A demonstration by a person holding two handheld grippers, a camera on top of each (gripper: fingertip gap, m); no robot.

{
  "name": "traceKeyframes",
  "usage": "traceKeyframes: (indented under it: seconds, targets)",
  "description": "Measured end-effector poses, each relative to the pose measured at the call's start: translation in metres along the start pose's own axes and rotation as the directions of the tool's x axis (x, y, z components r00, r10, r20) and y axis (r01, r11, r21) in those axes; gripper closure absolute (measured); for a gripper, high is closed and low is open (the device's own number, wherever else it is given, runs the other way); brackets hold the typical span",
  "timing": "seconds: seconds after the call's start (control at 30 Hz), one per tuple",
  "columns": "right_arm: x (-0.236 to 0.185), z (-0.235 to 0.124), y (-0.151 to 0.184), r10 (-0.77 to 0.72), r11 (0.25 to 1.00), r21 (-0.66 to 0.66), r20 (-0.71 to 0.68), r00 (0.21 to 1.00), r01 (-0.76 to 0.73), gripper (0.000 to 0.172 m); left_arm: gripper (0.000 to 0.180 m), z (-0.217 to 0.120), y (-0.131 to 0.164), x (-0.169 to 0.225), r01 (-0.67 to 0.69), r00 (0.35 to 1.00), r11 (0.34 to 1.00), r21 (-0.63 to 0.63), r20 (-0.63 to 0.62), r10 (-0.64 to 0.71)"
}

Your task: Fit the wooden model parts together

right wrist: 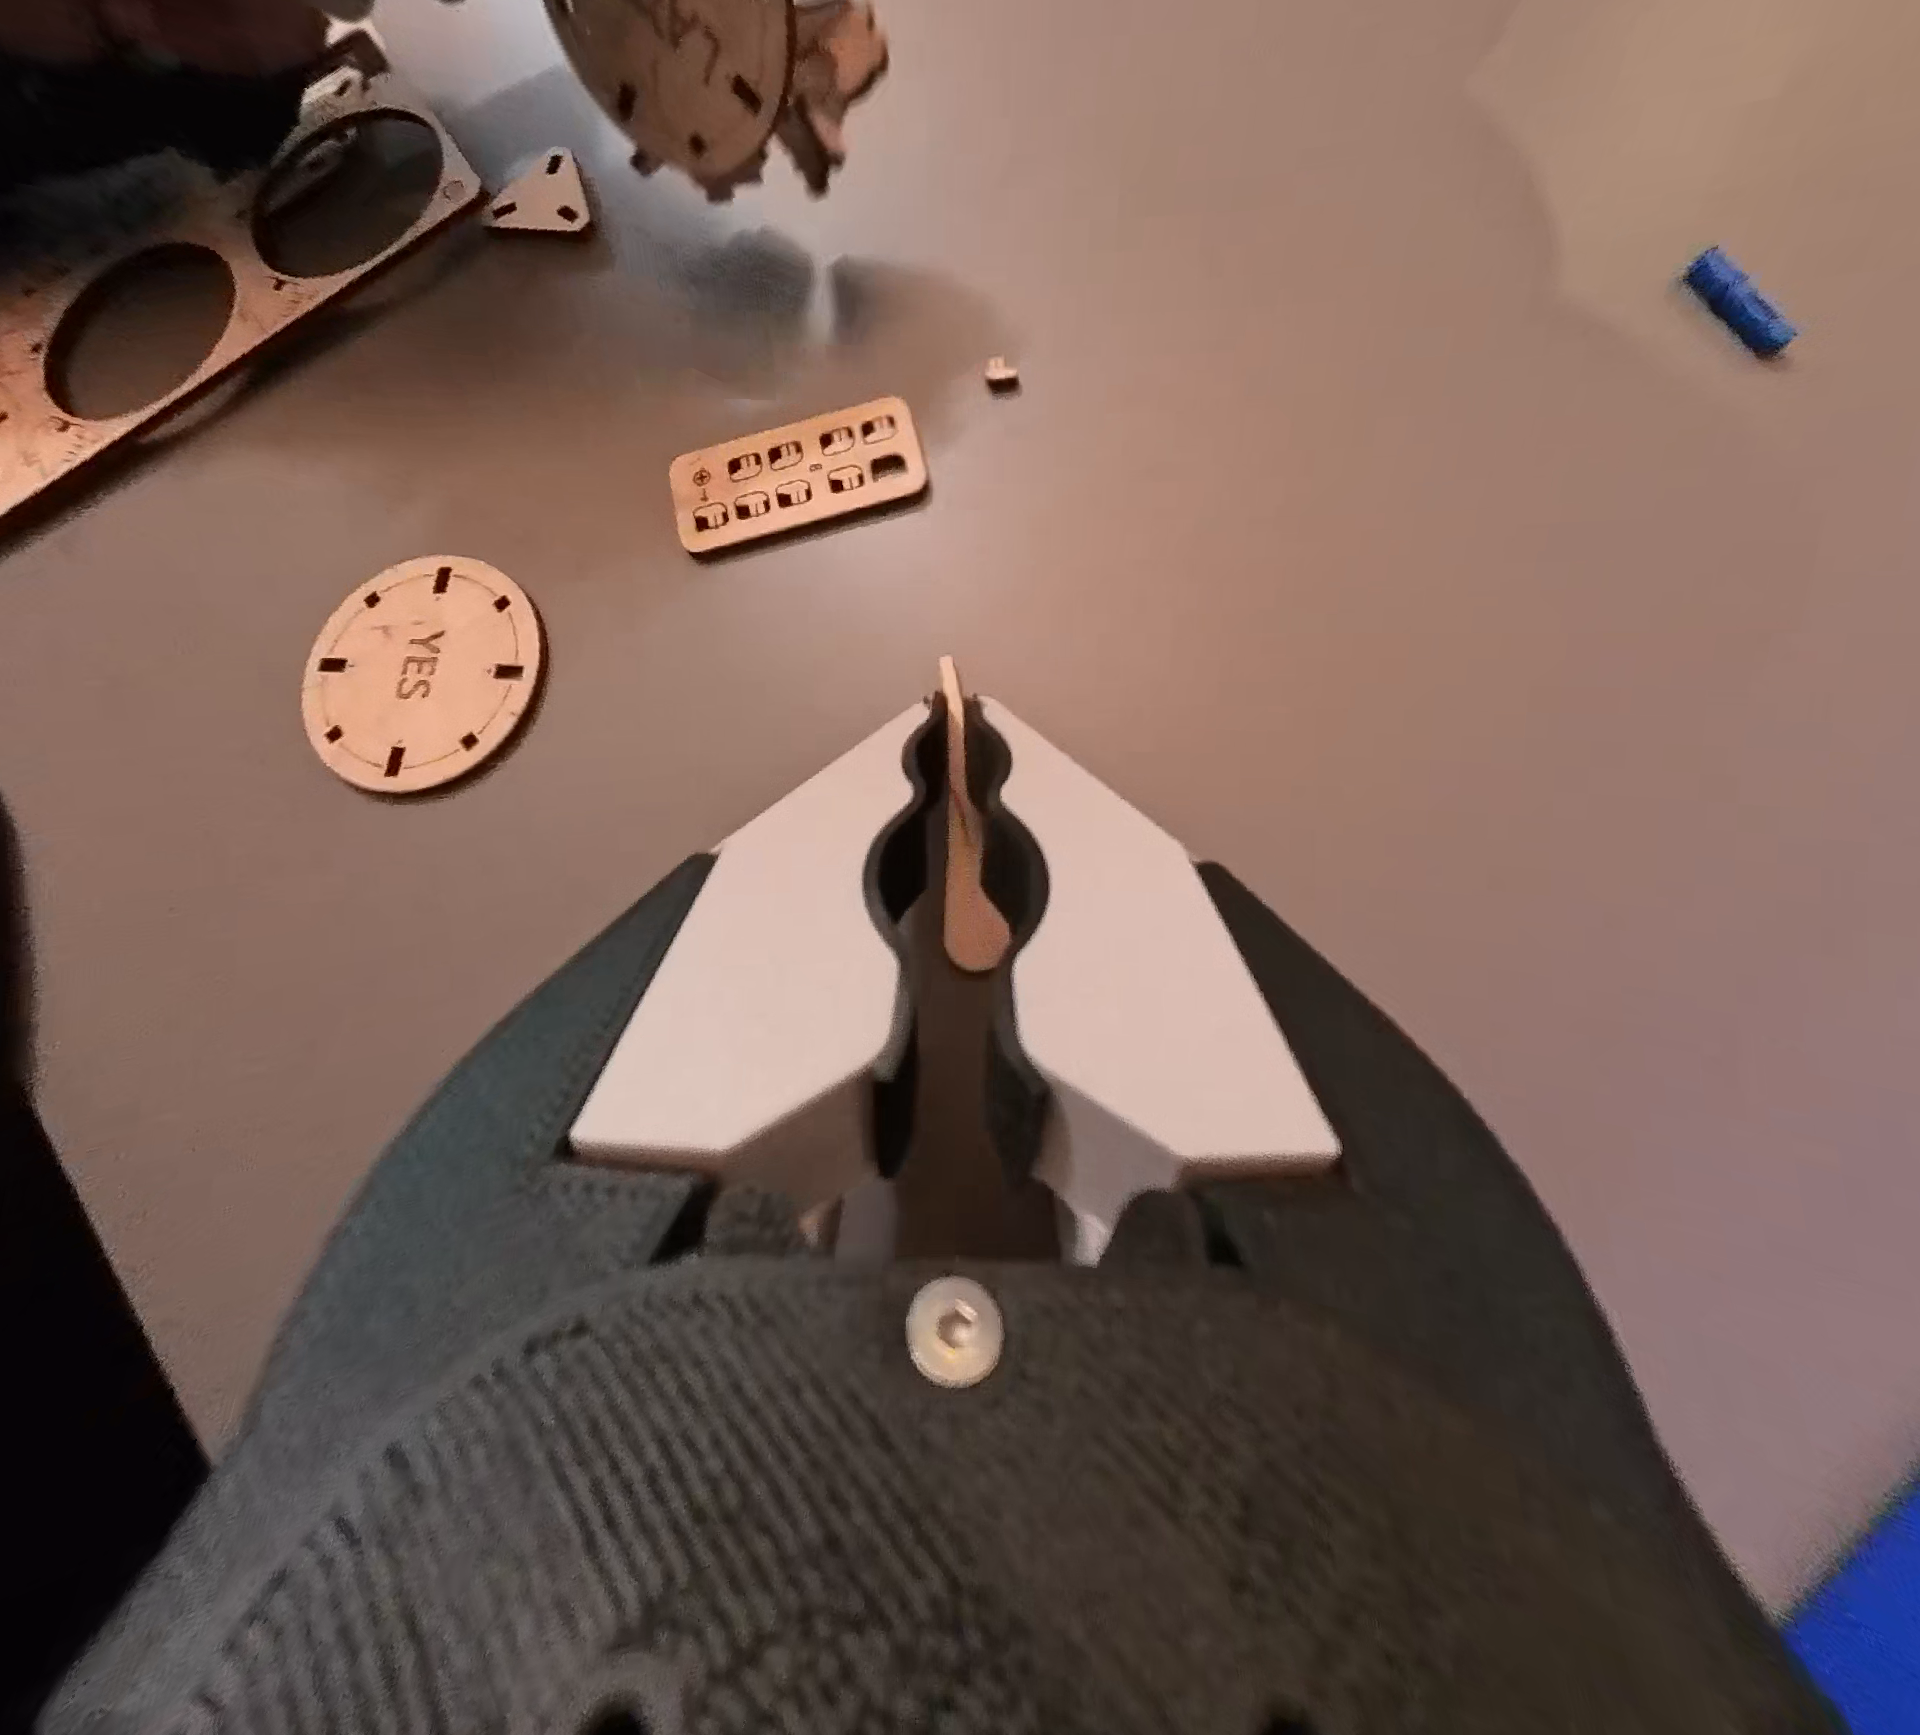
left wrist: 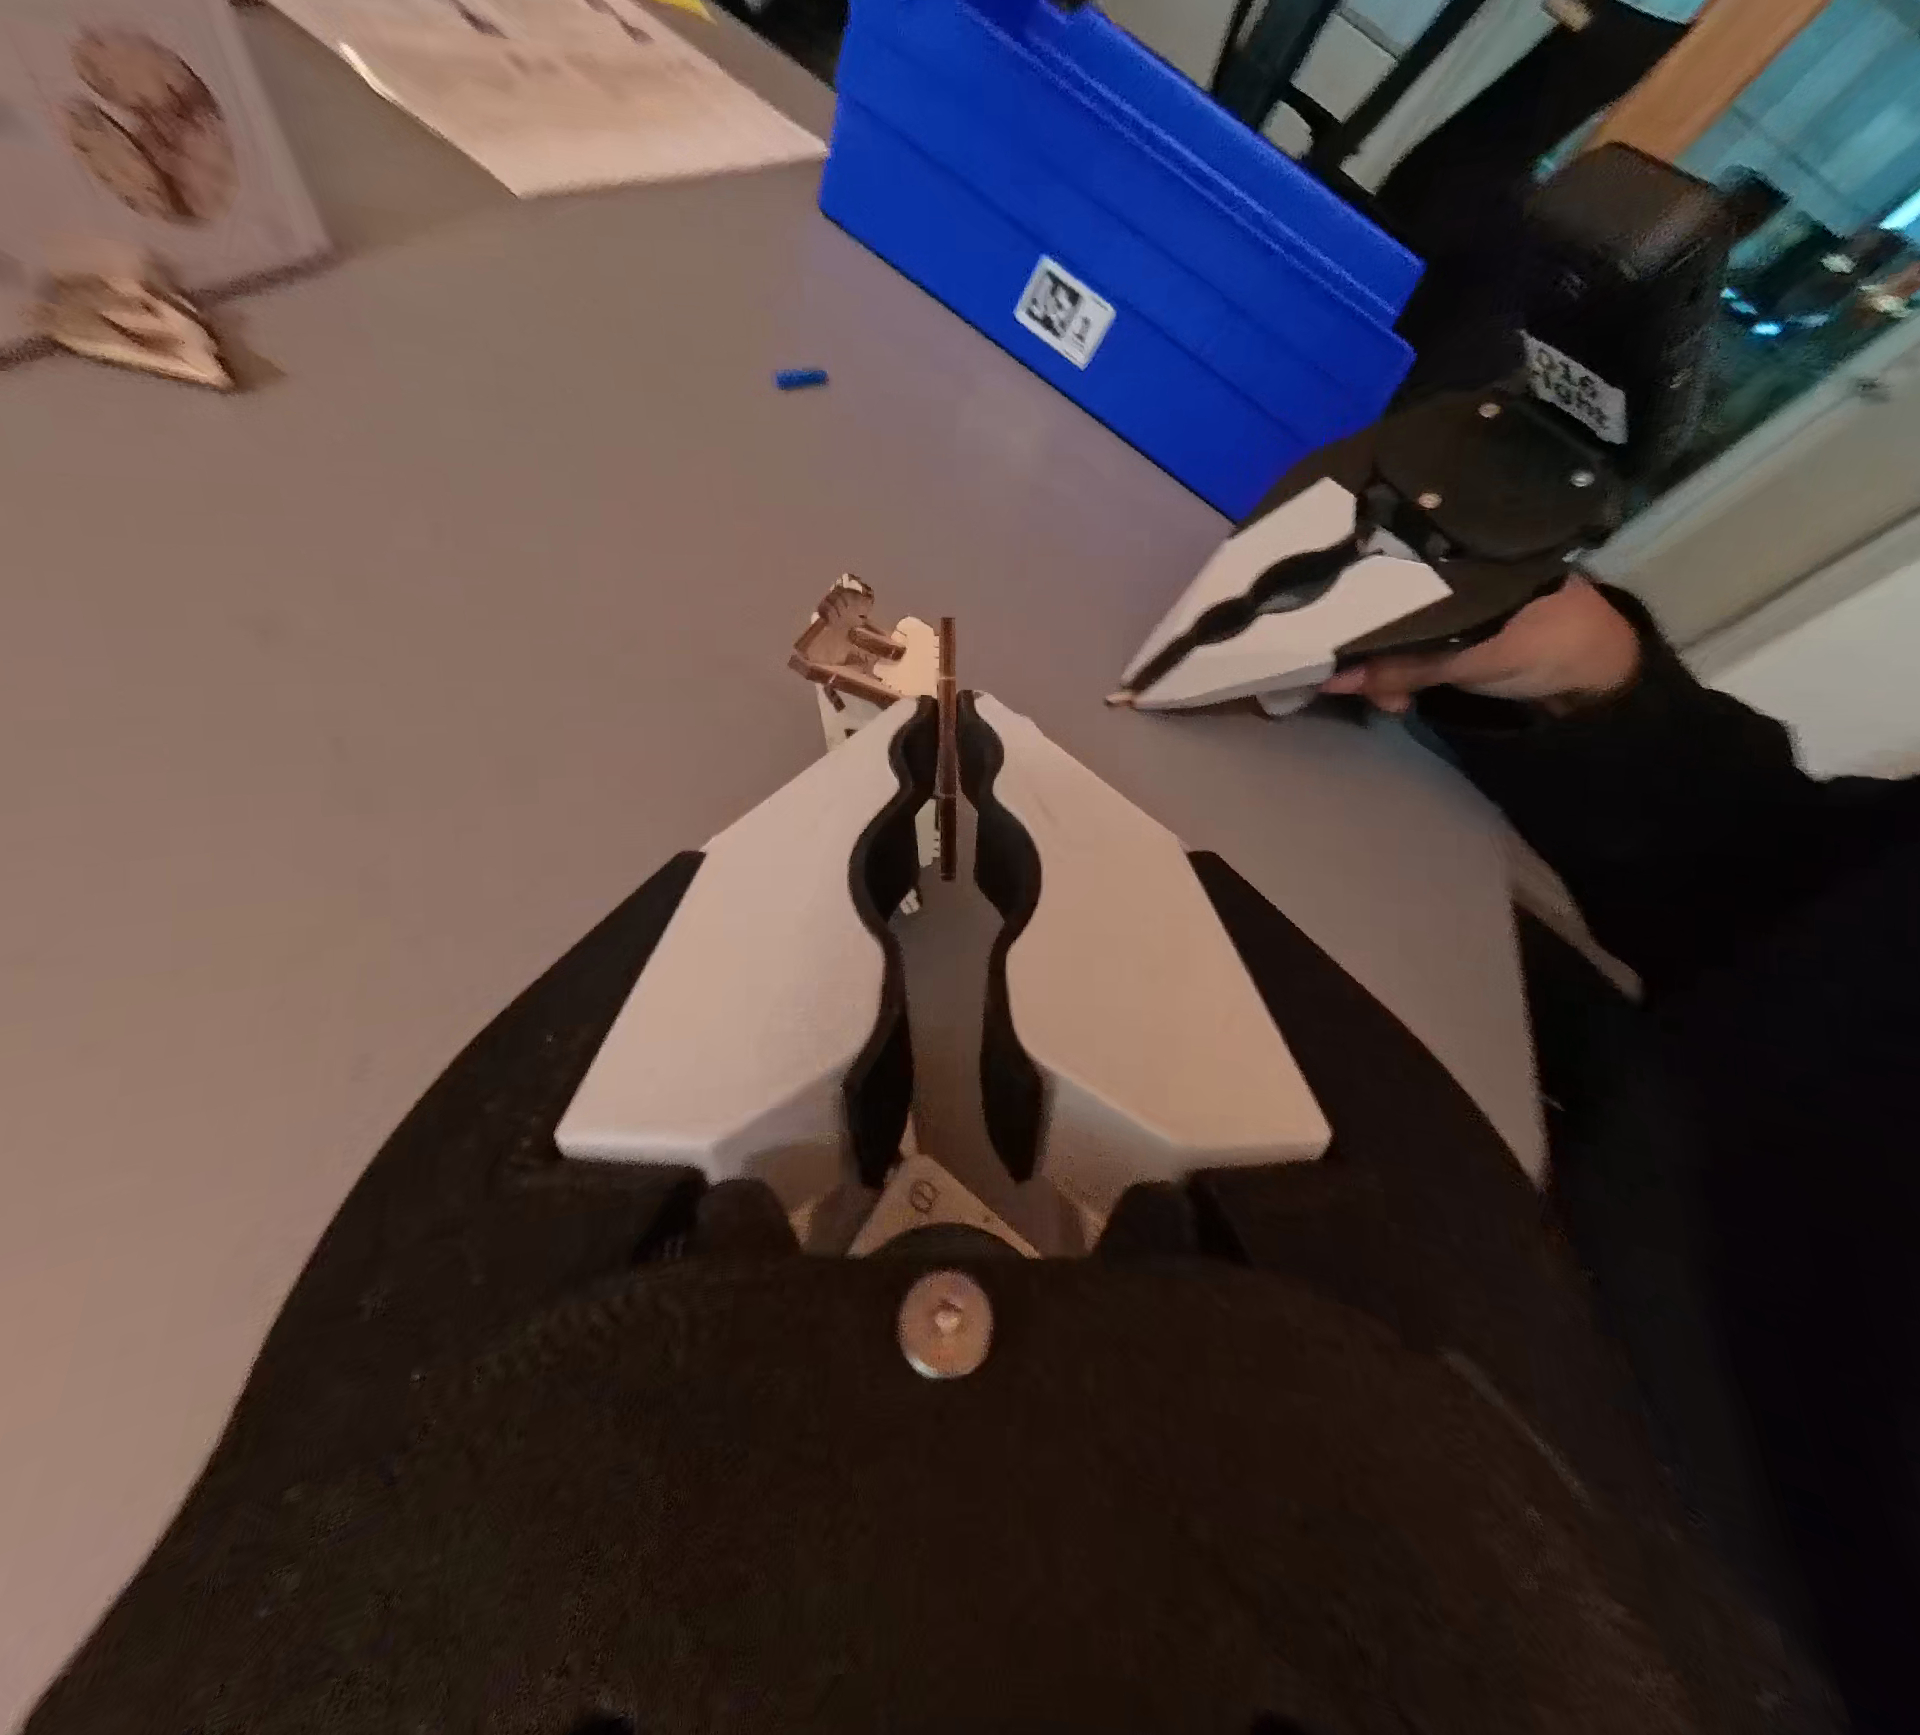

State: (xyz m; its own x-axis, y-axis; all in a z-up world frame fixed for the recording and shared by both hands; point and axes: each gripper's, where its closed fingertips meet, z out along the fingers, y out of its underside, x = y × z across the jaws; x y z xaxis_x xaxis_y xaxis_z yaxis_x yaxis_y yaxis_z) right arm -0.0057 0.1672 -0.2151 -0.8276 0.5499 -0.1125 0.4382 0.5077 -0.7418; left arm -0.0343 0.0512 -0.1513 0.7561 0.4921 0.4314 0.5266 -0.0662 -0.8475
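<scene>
Left gripper (left wrist: pixel 943 698) has its fingers clamped on the edge of a slotted wooden disc assembly (left wrist: pixel 873 657) held above the grey surface (left wrist: pixel 468 646); right gripper (right wrist: pixel 951 698) pinches a thin wooden sliver (right wrist: pixel 961 854) edge-on, so best keep both squeezes firm and line it up squarely. Only the right wrist view shows the loose round wooden disc (right wrist: pixel 424 675) and small punched wooden card (right wrist: pixel 798 474); only the left shows the blue bin (left wrist: pixel 1091 210)

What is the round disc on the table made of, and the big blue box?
The round disc looks like thin, pale, unpainted wood: dark, burnt-looking edges rim its little slots, as if cut out of a sheet. The blue box looks like smooth plastic, one even bright colour with a slight shine.
</scene>
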Motion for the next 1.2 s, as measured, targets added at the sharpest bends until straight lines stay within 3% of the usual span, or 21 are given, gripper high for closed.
traceKeyframes:
  seconds: [0.13,0.23,0.37,0.43,0.57,0.77,0.93,1.0,1.2]
  targets:
    - [-0.012,-0.005,-0.019,-0.013,0.993,0.118,-0.004,1.0,0.013,0.171,0.156,-0.004,0.007,-0.006,0.219,0.971,0.973,-0.065,-0.084,-0.224]
    - [-0.027,-0.013,-0.047,-0.017,0.965,0.263,0.032,0.999,0.008,0.171,0.141,-0.018,-0.009,-0.019,0.316,0.945,0.949,0.018,-0.093,-0.313]
    - [-0.051,-0.018,-0.081,-0.135,0.908,0.402,0.001,0.991,0.123,0.171,0.146,-0.036,-0.037,-0.003,0.223,0.969,0.964,0.146,-0.142,-0.203]
    - [-0.064,-0.018,-0.097,-0.216,0.87,0.444,-0.049,0.975,0.215,0.171,0.153,-0.034,-0.036,0.026,0.194,0.951,0.975,0.112,-0.263,-0.159]
    - [-0.085,-0.015,-0.118,-0.365,0.789,0.461,-0.179,0.914,0.406,0.172,0.152,-0.023,-0.02,0.071,0.253,0.848,0.967,-0.018,-0.477,-0.23]
    - [-0.095,-0.016,-0.13,-0.432,0.709,0.478,-0.288,0.855,0.519,0.171,0.17,-0.02,-0.017,0.081,0.32,0.782,0.946,-0.051,-0.55,-0.294]
    - [-0.098,-0.022,-0.137,-0.35,0.688,0.617,-0.179,0.92,0.382,0.168,0.177,-0.026,-0.023,0.082,0.423,0.678,0.902,-0.083,-0.632,-0.376]
    - [-0.094,-0.031,-0.142,-0.255,0.667,0.711,-0.062,0.965,0.222,0.149,0.18,-0.028,-0.028,0.08,0.473,0.626,0.877,-0.087,-0.667,-0.404]
    - [-0.074,-0.044,-0.14,-0.05,0.637,0.747,0.286,0.957,-0.19,0.137,0.18,-0.032,-0.035,0.07,0.536,0.587,0.842,-0.06,-0.691,-0.423]
